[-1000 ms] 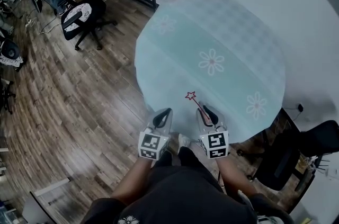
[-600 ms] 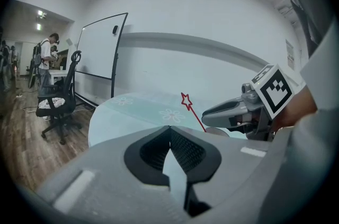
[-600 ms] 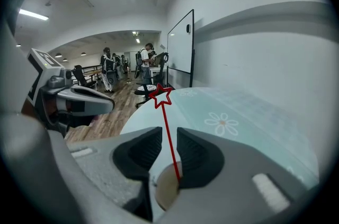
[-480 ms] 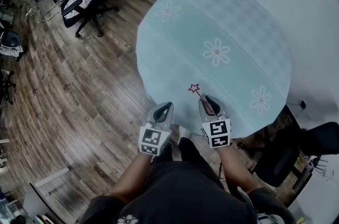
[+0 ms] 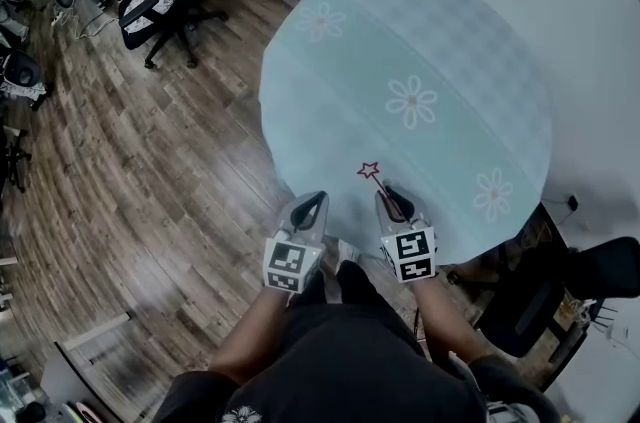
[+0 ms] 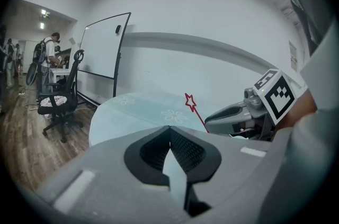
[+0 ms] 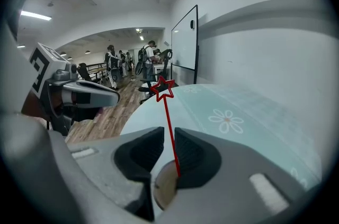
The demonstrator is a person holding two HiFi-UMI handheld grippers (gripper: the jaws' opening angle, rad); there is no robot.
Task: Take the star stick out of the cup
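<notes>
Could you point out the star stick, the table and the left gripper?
star stick (image 7: 170,127): right gripper view, on its red shaft.
table (image 5: 450,41): head view, bare pale-green top.
left gripper (image 5: 314,201): head view, at its closed jaw tips.

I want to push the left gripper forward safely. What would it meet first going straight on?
Likely the table: the left gripper, jaws shut and empty, points across its near edge. It may sit just above the top and pass freely; height is unclear.

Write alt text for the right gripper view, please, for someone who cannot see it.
The right tongs pinch what looks like a tan cup, the red star stick rising between them. Beyond lie a flowered table and the left tongs.
</notes>
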